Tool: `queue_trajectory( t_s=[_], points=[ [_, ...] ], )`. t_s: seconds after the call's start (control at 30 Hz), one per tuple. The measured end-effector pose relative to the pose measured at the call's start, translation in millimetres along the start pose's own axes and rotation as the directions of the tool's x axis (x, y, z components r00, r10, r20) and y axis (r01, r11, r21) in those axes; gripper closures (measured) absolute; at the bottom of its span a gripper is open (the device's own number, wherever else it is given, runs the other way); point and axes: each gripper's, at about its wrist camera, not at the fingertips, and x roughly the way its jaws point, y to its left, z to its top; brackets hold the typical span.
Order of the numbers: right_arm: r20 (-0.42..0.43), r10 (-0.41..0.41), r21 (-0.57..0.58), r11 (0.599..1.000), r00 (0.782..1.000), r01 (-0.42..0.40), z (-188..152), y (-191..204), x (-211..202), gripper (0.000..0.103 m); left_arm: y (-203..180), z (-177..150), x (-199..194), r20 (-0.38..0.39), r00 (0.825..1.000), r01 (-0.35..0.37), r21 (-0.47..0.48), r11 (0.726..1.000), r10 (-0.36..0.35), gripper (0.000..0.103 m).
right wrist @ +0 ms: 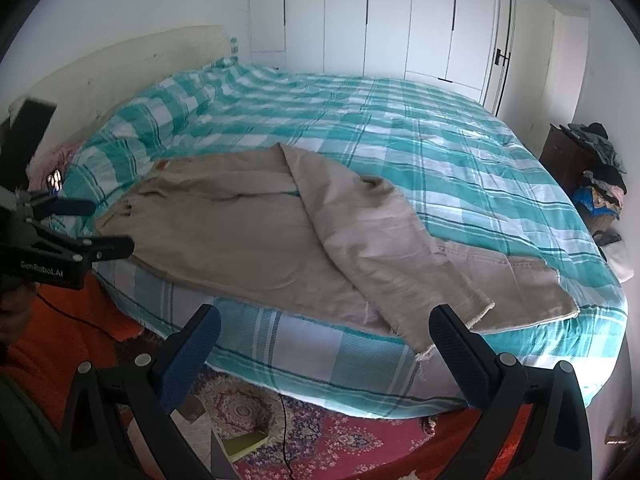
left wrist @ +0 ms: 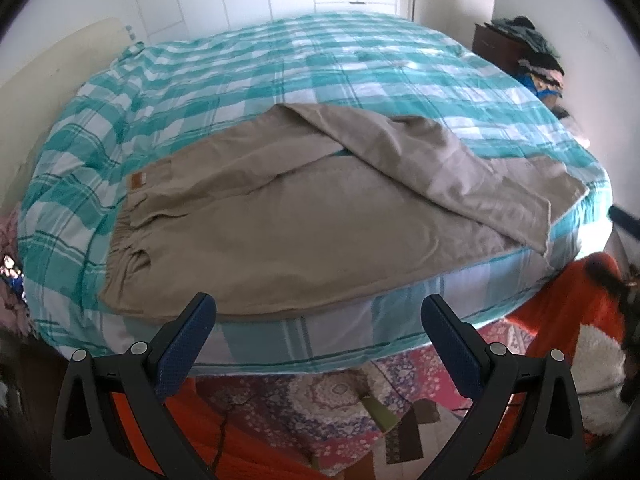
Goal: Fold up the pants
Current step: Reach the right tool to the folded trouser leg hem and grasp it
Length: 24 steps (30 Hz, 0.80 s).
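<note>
both tongs hang spread and empty just off the near edge of the bed: left tongs [left wrist: 318,312] by the waist end, right tongs [right wrist: 325,324] by the leg ends. neither touches cloth.

bed [right wrist: 460,152], in a teal check cover, carries the pants [left wrist: 280,208] along its near side, waistband [left wrist: 124,236] to the left, legs running right. one leg [right wrist: 384,248] lies thrown slantwise across the other, so the lengthwise fold looks started but loose; its hem [right wrist: 452,332] overhangs the bed edge while the lower hem [right wrist: 532,280] lies further back on the cover. the edges do not line up.

by my reckoning the task is early: legs need squaring up, then the folds from hems toward waistband are left.
</note>
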Motion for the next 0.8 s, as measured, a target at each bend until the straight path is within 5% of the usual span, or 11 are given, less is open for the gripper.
queue_trajectory(
  t_s=[0.17,0.23,0.3,0.43,0.5,0.7,0.8],
  points=[
    [0.038,-0.187,0.181,0.967,0.982,0.178,15,-95,-11,0.0,12,-4,-5,0.037,0.999,-0.011,-0.041,0.999,0.012,0.001],
    [-0.006,-0.186,0.225,0.957,0.982,0.183,18,-126,-3,0.001,16,-7,-1,0.028,1.0,-0.006,-0.055,0.998,0.008,0.001],
    [-0.089,-0.146,0.129,0.979,0.985,0.157,20,-121,20,0.004,19,-10,5,0.011,1.0,-0.006,-0.068,0.998,0.007,0.001],
    [-0.195,-0.01,-0.084,0.996,0.981,-0.007,13,-73,68,0.035,22,-12,6,0.011,1.0,-0.005,-0.075,0.997,0.005,0.001],
    [-0.242,0.004,-0.135,0.99,0.97,-0.037,8,-62,93,0.038,24,-13,4,0.018,1.0,-0.008,-0.076,0.997,0.009,0.001],
    [-0.365,-0.021,-0.232,0.97,0.931,-0.07,-11,-60,148,0.059,38,-15,14,-0.006,1.0,-0.027,-0.111,0.993,0.026,0.001],
    [-0.384,-0.104,-0.321,0.947,0.917,-0.027,-18,-60,161,0.09,41,-15,22,-0.034,0.999,-0.018,-0.132,0.991,0.014,0.001]
  ],
)
